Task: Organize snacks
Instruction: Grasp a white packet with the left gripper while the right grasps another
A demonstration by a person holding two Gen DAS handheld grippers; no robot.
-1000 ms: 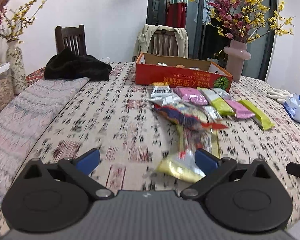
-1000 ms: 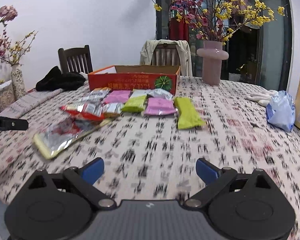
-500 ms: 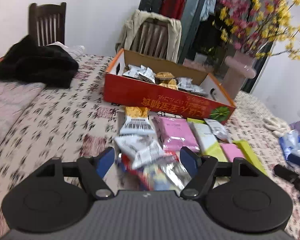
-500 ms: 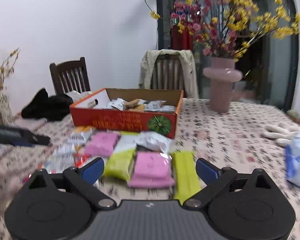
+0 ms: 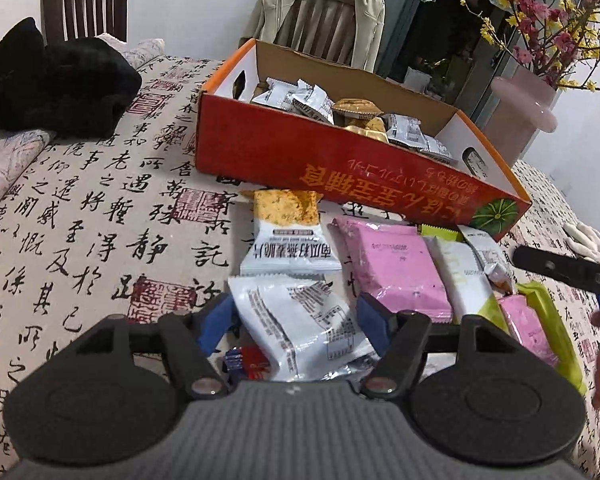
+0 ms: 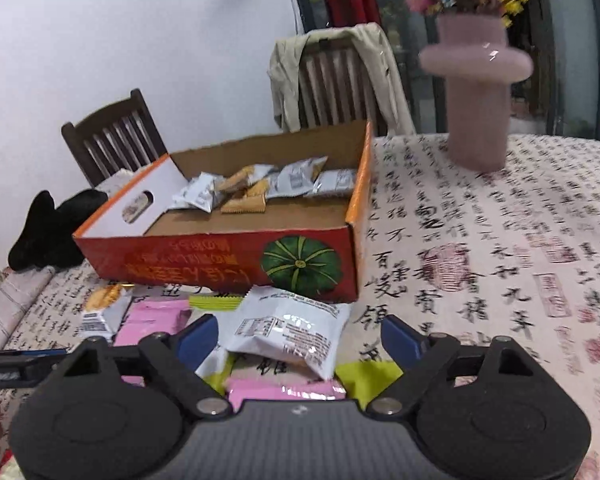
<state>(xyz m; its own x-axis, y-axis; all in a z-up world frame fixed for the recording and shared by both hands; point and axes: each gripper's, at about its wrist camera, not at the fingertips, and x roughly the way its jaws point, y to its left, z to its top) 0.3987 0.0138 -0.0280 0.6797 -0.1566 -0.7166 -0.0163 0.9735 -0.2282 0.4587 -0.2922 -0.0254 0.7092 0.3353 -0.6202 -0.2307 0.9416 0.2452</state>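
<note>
1. On the table, spread with a calligraphy-print cloth [image 5: 100,208], a red cardboard box [image 5: 340,168] stands open with a green pumpkin printed on its near wall; inside lie several silver-wrapped snacks [image 6: 292,178] and some bare-looking biscuits [image 6: 244,196].
2. Just in front of the box, loose snack packets lie in a cluster: a white packet with an orange top [image 5: 288,240], a pink packet [image 5: 396,268], a white-and-green packet [image 5: 466,280] and a lime-green packet [image 5: 548,316] at the right end.
3. The left gripper [image 5: 296,320] hangs over a silver-white packet [image 5: 300,328] at the near edge of the cluster. Its jaws have just been closing and now stand at a middling gap, the packet between the blue pads [image 5: 216,320]; the pads sit at its edges, and I cannot tell whether they press it.
4. The right gripper [image 6: 300,336] stands wide, its jaws having just narrowed a little. Another silver-white packet [image 6: 288,332] lies between its fingers, resting on pink and lime packets, with clear space on the right side.
5. A pink vase [image 6: 476,92] with flowering branches stands on the table beyond the box, to its right.
6. A black garment [image 5: 56,80] lies on the far left of the table, and a beige jacket [image 5: 284,4] drapes a chair behind the box.
</note>
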